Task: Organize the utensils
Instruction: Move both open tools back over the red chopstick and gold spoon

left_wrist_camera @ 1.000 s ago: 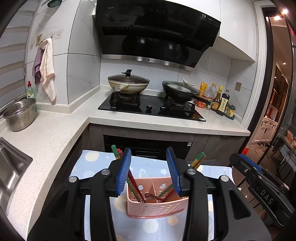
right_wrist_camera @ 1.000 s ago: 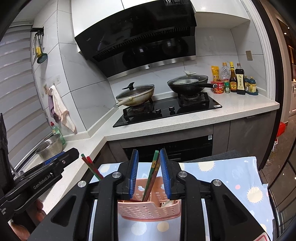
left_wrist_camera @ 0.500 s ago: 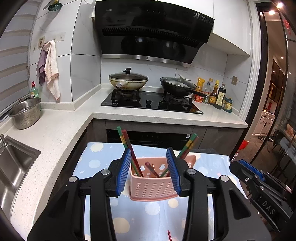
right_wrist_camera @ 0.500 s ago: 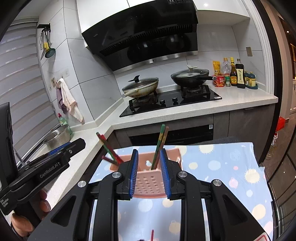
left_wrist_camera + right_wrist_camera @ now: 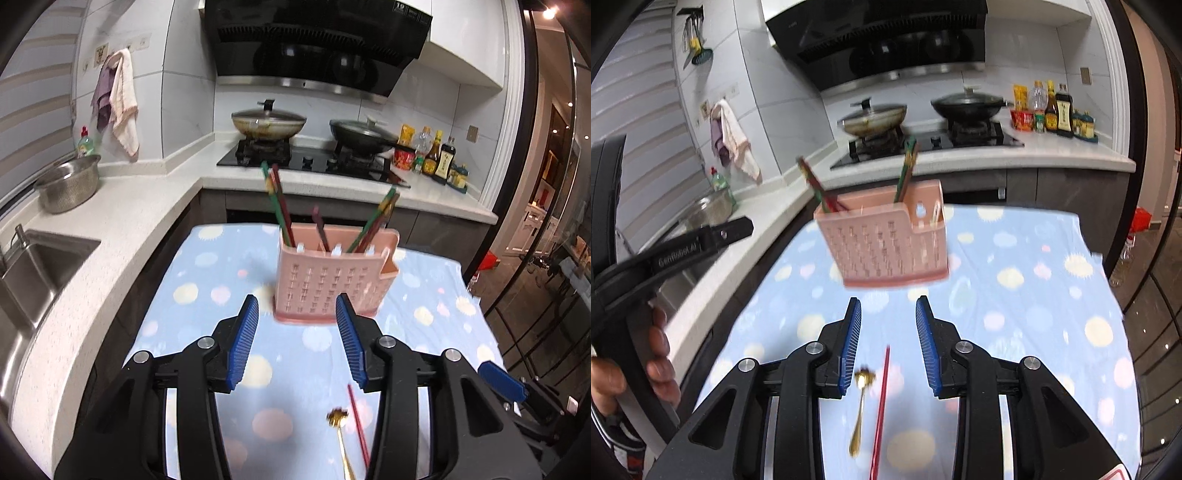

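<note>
Several red and green chopsticks [image 5: 280, 201] lean in the pink perforated plastic caddy [image 5: 332, 284] ahead; your red chopstick [image 5: 881, 402] and gold spoon [image 5: 860, 410] lie lengthwise on the dotted blue cloth [image 5: 1034, 295], between your right gripper's [image 5: 888, 343] empty, opening jaws; your left gripper [image 5: 297, 341] is opening, empty too.

Two hand-held grippers, same build. Left gripper [image 5: 297, 339]: black plastic frame with triangular cut-outs in both arms, round silver screws at the joints, and blue ribbed pads [image 5: 243, 341] lining the inner faces of the fingers. Right gripper [image 5: 888, 345]: identical black frame, silver screws, blue ribbed pads [image 5: 851, 341]; a red-and-white sticker at the lower right corner of its body. Seen side-on from the right wrist camera, the left gripper's long black finger, printed "GenRoboLAI" in pale letters, with a small screw near its tip. Left hand [image 5: 655, 365] wrapped round the black handle; a dark patterned sleeve edge at the bottom corner, too blurred to read further.
</note>
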{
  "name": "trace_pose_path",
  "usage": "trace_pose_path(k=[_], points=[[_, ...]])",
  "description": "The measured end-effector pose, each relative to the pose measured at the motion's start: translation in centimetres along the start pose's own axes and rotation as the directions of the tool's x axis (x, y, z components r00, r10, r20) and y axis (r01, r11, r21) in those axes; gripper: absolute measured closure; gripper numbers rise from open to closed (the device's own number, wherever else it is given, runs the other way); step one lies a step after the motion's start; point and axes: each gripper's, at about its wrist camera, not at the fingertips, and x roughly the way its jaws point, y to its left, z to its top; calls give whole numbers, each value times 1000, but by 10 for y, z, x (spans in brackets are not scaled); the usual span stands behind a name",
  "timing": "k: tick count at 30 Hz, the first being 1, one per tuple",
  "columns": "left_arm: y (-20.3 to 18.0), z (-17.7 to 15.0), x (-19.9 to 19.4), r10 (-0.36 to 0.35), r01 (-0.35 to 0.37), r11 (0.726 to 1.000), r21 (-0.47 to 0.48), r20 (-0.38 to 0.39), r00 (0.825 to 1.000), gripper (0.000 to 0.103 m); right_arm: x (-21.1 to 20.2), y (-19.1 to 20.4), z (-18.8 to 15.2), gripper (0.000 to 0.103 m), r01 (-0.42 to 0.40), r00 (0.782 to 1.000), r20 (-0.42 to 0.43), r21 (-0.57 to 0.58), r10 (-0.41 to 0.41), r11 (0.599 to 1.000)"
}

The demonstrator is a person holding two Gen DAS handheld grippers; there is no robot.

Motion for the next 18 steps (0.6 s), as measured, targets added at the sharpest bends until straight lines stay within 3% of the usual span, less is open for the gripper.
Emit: trace_pose_path(k=[10, 18], points=[[8, -81, -8, 32, -34, 999, -10, -123, 992, 61, 0, 4, -88, 72, 8, 989, -149, -2, -8, 1000], [15, -137, -9, 62, -69, 997, -25, -219, 974, 61, 8, 13, -133, 72, -3, 972, -233, -2, 2, 1000]])
